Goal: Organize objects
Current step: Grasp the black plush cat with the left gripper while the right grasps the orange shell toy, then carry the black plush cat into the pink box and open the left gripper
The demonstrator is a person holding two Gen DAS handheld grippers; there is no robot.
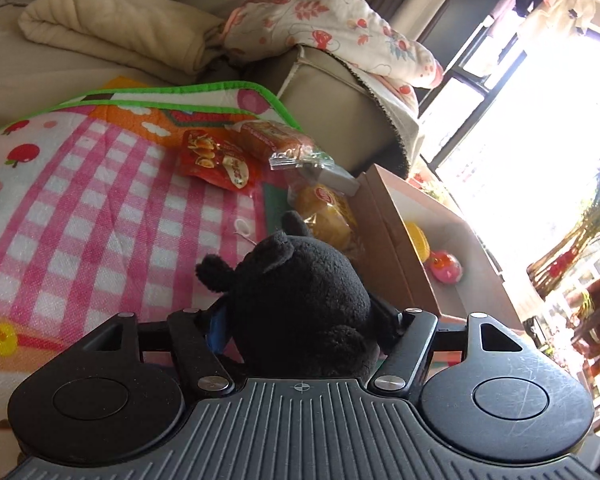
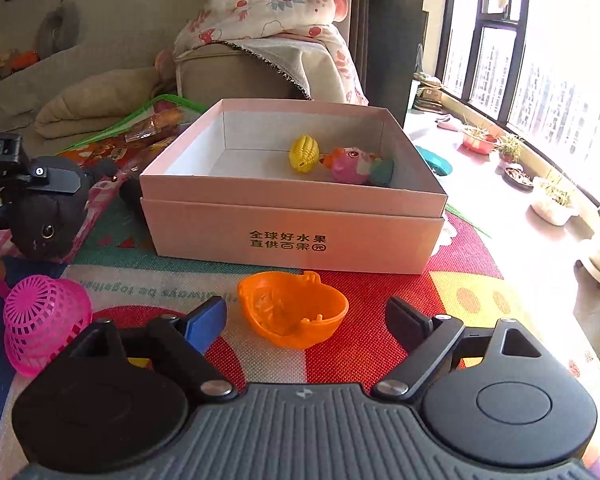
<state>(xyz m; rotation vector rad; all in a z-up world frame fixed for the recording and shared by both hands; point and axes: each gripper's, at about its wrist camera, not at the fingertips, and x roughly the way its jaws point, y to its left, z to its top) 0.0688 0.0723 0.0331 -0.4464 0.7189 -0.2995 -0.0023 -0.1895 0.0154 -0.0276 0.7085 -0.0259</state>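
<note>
My left gripper (image 1: 300, 312) is shut on a black plush toy (image 1: 300, 296) and holds it over the play mat, left of the pink cardboard box (image 1: 396, 240). The plush (image 2: 44, 216) and the left gripper (image 2: 40, 178) also show in the right wrist view. The open box (image 2: 292, 224) holds a yellow corn toy (image 2: 304, 154) and a pink fish toy (image 2: 352, 166). My right gripper (image 2: 306, 316) is open and empty, its jaws on either side of an orange plastic shell (image 2: 292, 312) on the mat. A pink plastic basket (image 2: 40, 324) lies at its left.
Snack packets lie on the mat: a red one (image 1: 216, 164), an orange one (image 1: 276, 140) and a yellow one (image 1: 328, 216). A sofa (image 2: 236, 76) with folded blankets (image 1: 112, 28) stands behind. Plant pots (image 2: 556, 200) line the window at right.
</note>
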